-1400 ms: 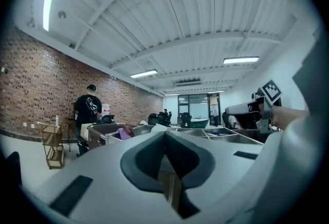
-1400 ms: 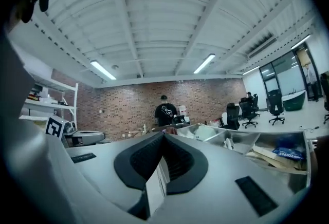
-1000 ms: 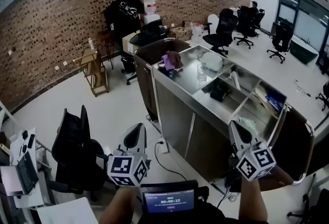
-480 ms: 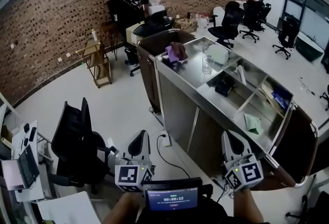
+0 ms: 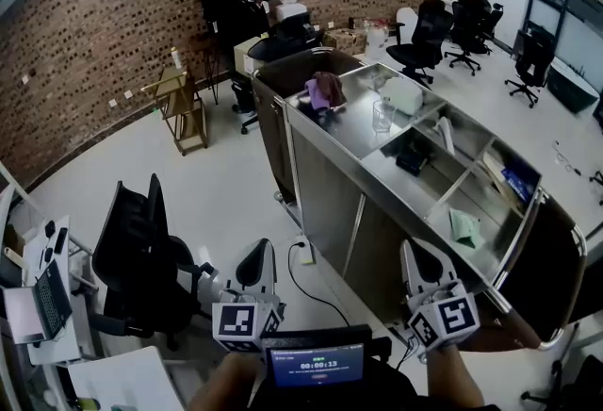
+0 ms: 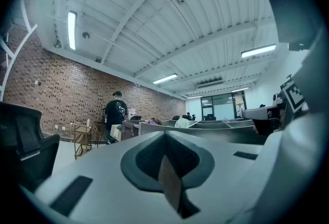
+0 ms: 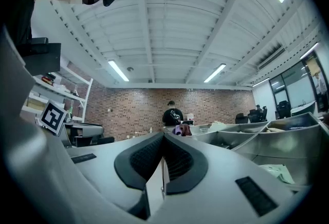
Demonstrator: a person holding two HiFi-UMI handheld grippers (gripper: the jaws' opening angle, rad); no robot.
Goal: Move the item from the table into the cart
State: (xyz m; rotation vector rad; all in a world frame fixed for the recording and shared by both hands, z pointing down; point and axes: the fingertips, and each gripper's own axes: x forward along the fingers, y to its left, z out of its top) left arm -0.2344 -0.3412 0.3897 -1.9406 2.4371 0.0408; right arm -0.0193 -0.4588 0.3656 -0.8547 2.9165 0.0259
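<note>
A long steel cart (image 5: pixel 330 175) with open top compartments stands ahead to the right. On it lie a purple and brown soft toy (image 5: pixel 325 89), a clear glass (image 5: pixel 382 117), a black item (image 5: pixel 415 156) and a green cloth (image 5: pixel 464 226). My left gripper (image 5: pixel 254 251) is held low near my body, left of the cart, shut and empty. My right gripper (image 5: pixel 415 251) is also shut and empty, and hangs in front of the cart's near side. The left gripper view shows its own shut jaws (image 6: pixel 165 133); in the right gripper view the right gripper (image 7: pixel 163 135) points along the cart toward the soft toy (image 7: pixel 180 129).
A person in black (image 5: pixel 234 8) stands at the far brick wall. A black office chair (image 5: pixel 141 254) is close on my left, a small wooden shelf trolley (image 5: pixel 184 107) farther back. A cable (image 5: pixel 311 291) runs over the floor by the cart. More chairs (image 5: pixel 424 37) stand at the back right.
Both grippers have dropped lower and drawn back toward my body. The view has shifted a little, so the cart sits slightly farther right. Both stay shut and empty.
</note>
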